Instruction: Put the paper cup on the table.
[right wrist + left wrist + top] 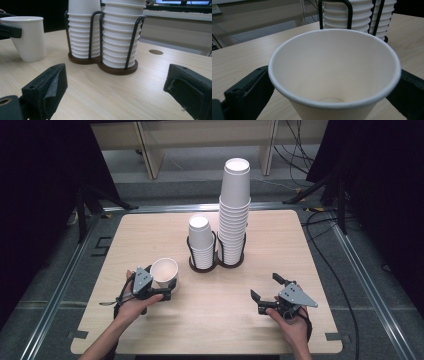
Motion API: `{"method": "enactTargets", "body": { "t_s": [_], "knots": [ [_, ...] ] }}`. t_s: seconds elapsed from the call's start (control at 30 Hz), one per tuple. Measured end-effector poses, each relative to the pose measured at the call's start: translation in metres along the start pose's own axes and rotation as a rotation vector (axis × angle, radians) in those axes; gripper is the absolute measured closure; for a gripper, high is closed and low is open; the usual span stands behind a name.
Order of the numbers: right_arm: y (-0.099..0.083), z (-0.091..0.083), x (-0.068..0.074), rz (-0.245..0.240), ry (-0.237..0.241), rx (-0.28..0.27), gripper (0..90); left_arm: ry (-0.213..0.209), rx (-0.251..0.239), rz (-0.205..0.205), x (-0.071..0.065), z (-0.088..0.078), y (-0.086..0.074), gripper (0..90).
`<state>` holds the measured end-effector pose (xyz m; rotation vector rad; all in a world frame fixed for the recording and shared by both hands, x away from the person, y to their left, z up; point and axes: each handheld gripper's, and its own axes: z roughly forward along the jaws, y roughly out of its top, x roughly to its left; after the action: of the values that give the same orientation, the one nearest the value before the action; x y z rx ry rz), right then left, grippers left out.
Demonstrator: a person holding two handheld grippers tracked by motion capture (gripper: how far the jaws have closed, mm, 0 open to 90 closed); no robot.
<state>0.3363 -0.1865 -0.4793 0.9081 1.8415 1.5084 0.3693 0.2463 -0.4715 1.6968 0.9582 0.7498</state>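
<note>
A: So where's the single paper cup (164,271) sitting?

B: It's seen upright on the tabletop (220,315), front-left, well apart from the cup holder (216,262) with its two stacks. The left gripper (159,290) is placed around it, jaws on either side of the rim.

A: Gripped, then?

B: Doesn't look like it. The jaws are spread wide and a sliver of gap can be made out at each side in the left gripper view, so it's open around the cup, not clamped.

A: And the right gripper (265,287)?

B: Wide open too, nothing held, kept low over the tabletop at the front-right.
</note>
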Motion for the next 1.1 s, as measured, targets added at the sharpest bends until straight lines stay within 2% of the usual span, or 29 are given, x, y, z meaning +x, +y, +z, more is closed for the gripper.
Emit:
{"method": "enactTargets", "body": {
  "t_s": [0.03,0.13,0.17,0.3,0.37,0.4,0.47,0.53,0.57,0.63,0.67,0.7,0.77,0.8,0.83,0.93,1.03,1.1],
  "knots": [
    [0.0,0.0,0.0,0.001,-0.005,-0.011,4.6,-0.021,0.0,0.007,-0.001,-0.001,-0.001,0.1],
    [0.0,-0.001,0.001,0.018,0.002,0.007,4.6,-0.028,0.011,0.007,-0.003,-0.004,-0.002,0.0],
    [0.0,0.0,0.002,0.046,0.017,0.005,4.6,-0.042,0.001,0.006,-0.005,-0.005,-0.003,0.0],
    [0.0,-0.001,0.001,0.028,0.009,-0.003,4.6,-0.046,0.009,0.005,-0.006,-0.011,-0.003,0.0],
    [0.0,-0.002,0.0,0.021,-0.004,0.017,4.6,-0.038,0.007,0.018,-0.005,-0.013,-0.004,0.0],
    [0.0,-0.002,0.0,0.014,-0.009,0.013,4.6,-0.032,0.004,0.004,-0.005,-0.014,-0.005,0.0],
    [0.0,-0.001,0.0,0.018,-0.006,0.013,4.6,-0.04,-0.002,0.009,-0.002,-0.015,-0.006,0.0],
    [0.0,0.0,0.001,0.047,0.003,0.007,4.4,-0.037,-0.003,0.008,-0.001,-0.018,-0.006,0.0],
    [0.001,0.0,-0.002,0.003,-0.013,-0.015,4.7,-0.039,-0.004,0.013,0.0,-0.021,-0.007,0.0],
    [0.001,0.0,-0.002,0.003,-0.011,-0.016,4.6,-0.041,0.003,0.007,0.001,-0.025,-0.008,0.0],
    [0.0,0.0,0.001,0.041,0.015,-0.011,4.5,-0.041,0.0,-0.001,0.001,-0.027,-0.009,0.0],
    [0.0,-0.001,0.001,0.025,-0.007,-0.005,4.5,-0.045,-0.007,-0.015,0.001,-0.033,-0.012,0.0],
    [0.0,-0.001,0.001,0.028,-0.011,-0.01,4.4,-0.037,-0.002,-0.012,0.001,-0.037,-0.014,0.0],
    [0.0,-0.001,0.001,0.028,-0.011,-0.01,4.4,-0.043,-0.007,-0.013,0.001,-0.039,-0.015,0.0],
    [0.001,-0.002,0.001,0.031,0.001,0.009,4.5,-0.031,-0.004,-0.01,0.002,-0.046,-0.019,0.0],
    [0.001,-0.002,0.001,0.04,0.005,0.015,4.4,-0.021,-0.002,-0.008,0.003,-0.05,-0.023,0.0],
    [0.0,-0.002,0.001,0.025,-0.004,0.008,4.4,-0.02,-0.013,-0.008,0.006,-0.055,-0.03,0.0],
    [0.0,-0.001,0.001,0.034,0.003,0.02,4.4,-0.02,-0.028,-0.005,0.007,-0.057,-0.033,0.0]
  ]
}}
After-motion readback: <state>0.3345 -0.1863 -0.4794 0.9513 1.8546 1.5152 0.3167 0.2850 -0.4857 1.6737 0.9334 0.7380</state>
